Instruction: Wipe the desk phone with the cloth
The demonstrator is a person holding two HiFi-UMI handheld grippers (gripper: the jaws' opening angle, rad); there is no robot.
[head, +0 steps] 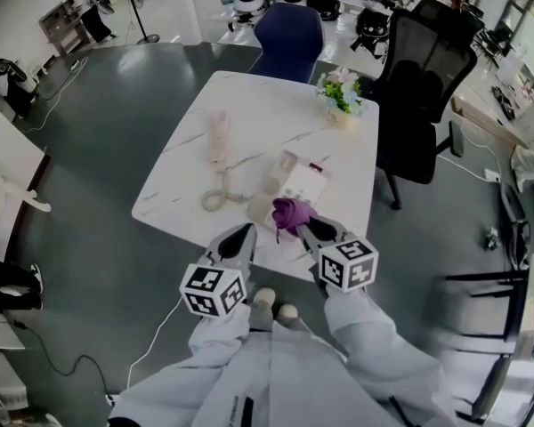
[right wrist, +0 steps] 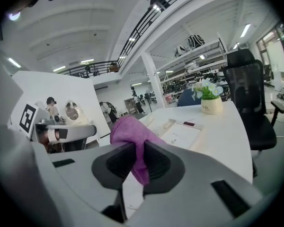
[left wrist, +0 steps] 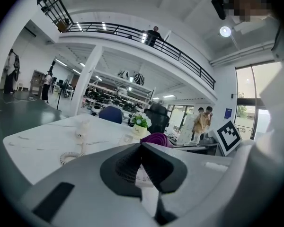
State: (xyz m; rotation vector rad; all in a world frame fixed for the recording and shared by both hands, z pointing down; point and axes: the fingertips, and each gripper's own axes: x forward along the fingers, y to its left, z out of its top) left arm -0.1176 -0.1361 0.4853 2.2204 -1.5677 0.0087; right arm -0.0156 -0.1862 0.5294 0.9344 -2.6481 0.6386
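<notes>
Desk phone (head: 294,185) off-hook on white marble-look table (head: 276,114), purple cloth (head: 291,212) gripped at its near end

On the left of the table the cream handset (head: 216,138) lies apart from the base. Its coiled cord (head: 215,198) loops back toward the flat beige desk phone near the front edge. The left gripper (head: 243,234) hovers over that edge, just left of the phone, its jaws pressed together with nothing between them. Beside it, the right gripper (head: 307,228) is clamped on the bunched purple cloth, which sits at the phone's near corner; whether they touch cannot be judged. Farther right, at the table's far corner, stands a small pot of flowers (head: 343,96), with a black mesh office chair (head: 427,69) beyond.
</notes>
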